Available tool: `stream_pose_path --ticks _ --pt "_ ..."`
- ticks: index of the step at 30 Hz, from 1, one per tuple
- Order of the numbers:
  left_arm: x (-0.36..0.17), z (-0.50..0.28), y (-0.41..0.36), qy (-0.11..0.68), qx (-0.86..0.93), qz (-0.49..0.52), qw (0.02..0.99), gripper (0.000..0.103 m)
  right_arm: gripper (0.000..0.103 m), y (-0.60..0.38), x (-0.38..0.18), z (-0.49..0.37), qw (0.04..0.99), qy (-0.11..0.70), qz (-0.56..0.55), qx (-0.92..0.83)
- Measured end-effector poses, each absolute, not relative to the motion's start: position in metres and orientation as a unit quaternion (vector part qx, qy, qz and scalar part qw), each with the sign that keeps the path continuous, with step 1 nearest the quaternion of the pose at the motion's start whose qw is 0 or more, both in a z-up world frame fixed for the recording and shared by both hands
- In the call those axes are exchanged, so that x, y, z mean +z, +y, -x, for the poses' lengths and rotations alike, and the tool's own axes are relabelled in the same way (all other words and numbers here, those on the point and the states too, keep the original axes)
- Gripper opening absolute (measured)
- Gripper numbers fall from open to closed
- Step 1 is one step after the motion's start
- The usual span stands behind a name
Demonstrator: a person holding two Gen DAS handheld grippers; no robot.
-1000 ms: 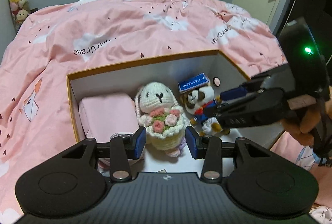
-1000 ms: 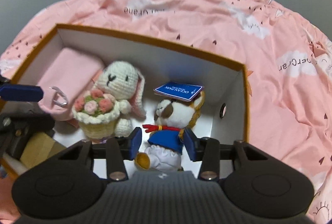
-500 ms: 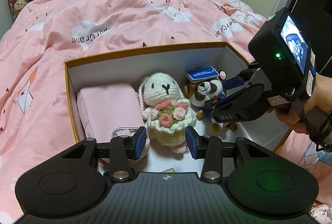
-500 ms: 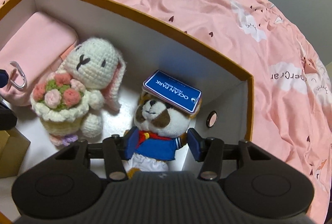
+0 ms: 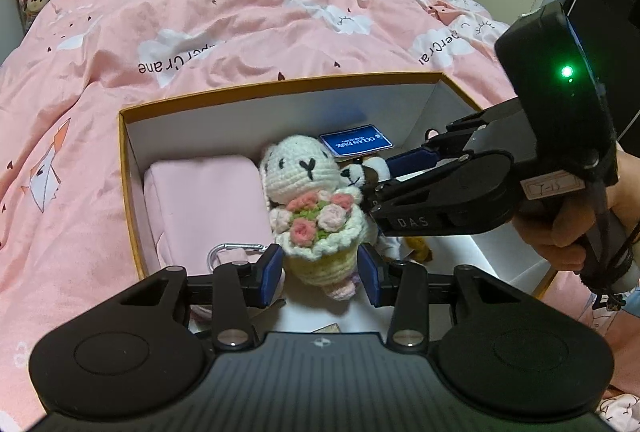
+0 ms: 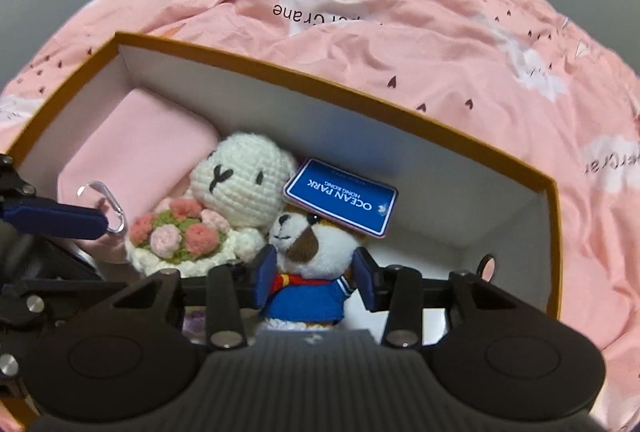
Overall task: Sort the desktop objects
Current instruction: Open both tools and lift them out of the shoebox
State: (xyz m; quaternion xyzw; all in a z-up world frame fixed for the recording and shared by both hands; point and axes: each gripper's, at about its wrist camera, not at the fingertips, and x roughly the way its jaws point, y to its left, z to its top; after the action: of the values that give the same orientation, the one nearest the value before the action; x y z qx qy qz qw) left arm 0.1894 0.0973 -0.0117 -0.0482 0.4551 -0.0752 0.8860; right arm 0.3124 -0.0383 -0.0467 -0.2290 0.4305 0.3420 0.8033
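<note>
Two plush toys are seen inside the orange-rimmed box [image 5: 280, 88]. The crochet rabbit [image 5: 308, 192] is bracketed, without visible contact, by the parted fingers of the left gripper [image 5: 320, 270]. Beside the rabbit, the toy dog [image 6: 316, 264] is framed by the spread right gripper [image 6: 314, 282].

Both tools are matte black plastic. The left gripper [image 5: 320, 270] has blue pads [image 5: 273, 269], silver screws and two round discs on a ribbed base. The right gripper [image 6: 315, 282] matches it; at the right of the left wrist view its body shows "DAS" lettering, a green light, a handwritten label, black cables and a bare-skinned hand [image 5: 568, 232].
</note>
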Motion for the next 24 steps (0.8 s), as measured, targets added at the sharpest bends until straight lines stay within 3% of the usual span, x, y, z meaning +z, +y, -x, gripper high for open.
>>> stream_pose_path --ticks 20,24 --pt "0.003 -0.177 0.08 0.432 -0.068 0.031 0.899 0.048 0.046 -0.062 -0.02 -0.291 0.834 0.387 0.208 0.336" --pt "0.014 -0.162 0.071 0.402 -0.068 0.03 0.912 0.048 0.051 -0.072 -0.006 -0.273 0.841 0.366 0.196 0.346"
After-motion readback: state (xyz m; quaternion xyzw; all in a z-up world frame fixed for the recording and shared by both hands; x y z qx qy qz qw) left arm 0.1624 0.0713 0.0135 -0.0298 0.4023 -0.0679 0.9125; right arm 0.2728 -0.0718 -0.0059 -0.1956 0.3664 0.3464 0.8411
